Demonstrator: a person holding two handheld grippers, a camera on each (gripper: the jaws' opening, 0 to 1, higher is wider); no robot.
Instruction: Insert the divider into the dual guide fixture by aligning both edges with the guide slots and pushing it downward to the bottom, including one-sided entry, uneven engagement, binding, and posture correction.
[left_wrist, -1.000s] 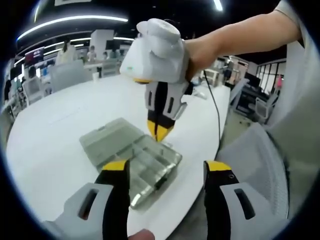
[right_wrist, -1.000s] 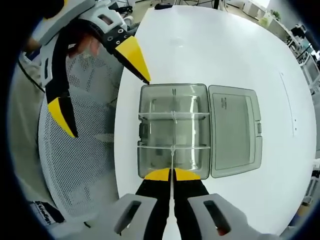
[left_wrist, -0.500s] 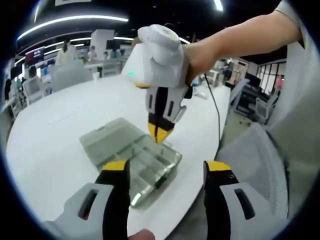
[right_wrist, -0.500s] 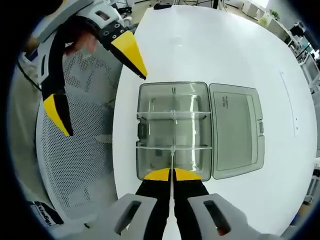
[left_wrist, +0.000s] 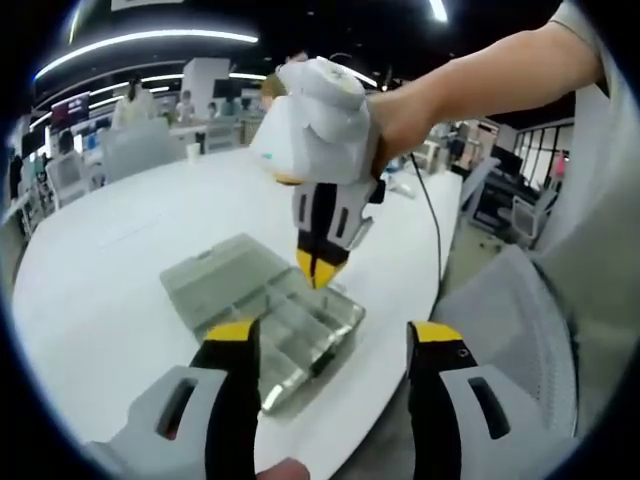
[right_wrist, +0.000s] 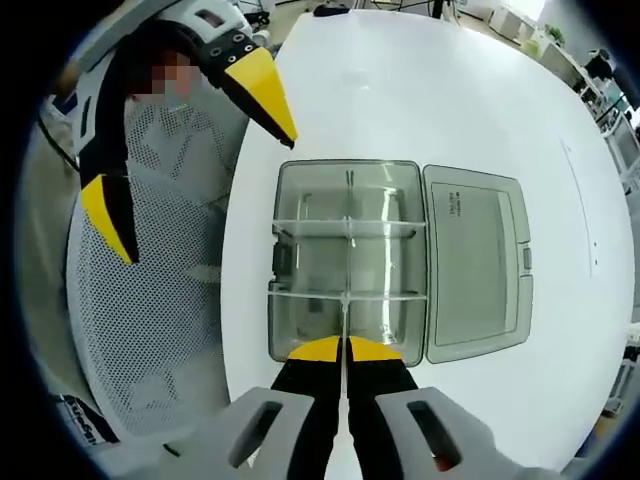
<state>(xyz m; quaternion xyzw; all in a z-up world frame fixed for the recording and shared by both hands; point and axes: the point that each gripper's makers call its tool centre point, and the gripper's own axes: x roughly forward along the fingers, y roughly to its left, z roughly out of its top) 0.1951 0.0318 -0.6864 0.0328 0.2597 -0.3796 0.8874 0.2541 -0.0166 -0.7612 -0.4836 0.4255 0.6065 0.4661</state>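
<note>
My right gripper (right_wrist: 345, 347) is pinched tight on the thin clear divider (right_wrist: 344, 318), held edge-on just above the near compartment of the clear fixture box (right_wrist: 300, 260). Its open lid (right_wrist: 476, 265) lies beyond to the right. My left gripper (left_wrist: 330, 340) hovers nearby, jaws spread wide, holding nothing.

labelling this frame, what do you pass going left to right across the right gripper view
mesh chair back → left hand-held gripper → clear box with dividers → open lid → bare white table
</note>
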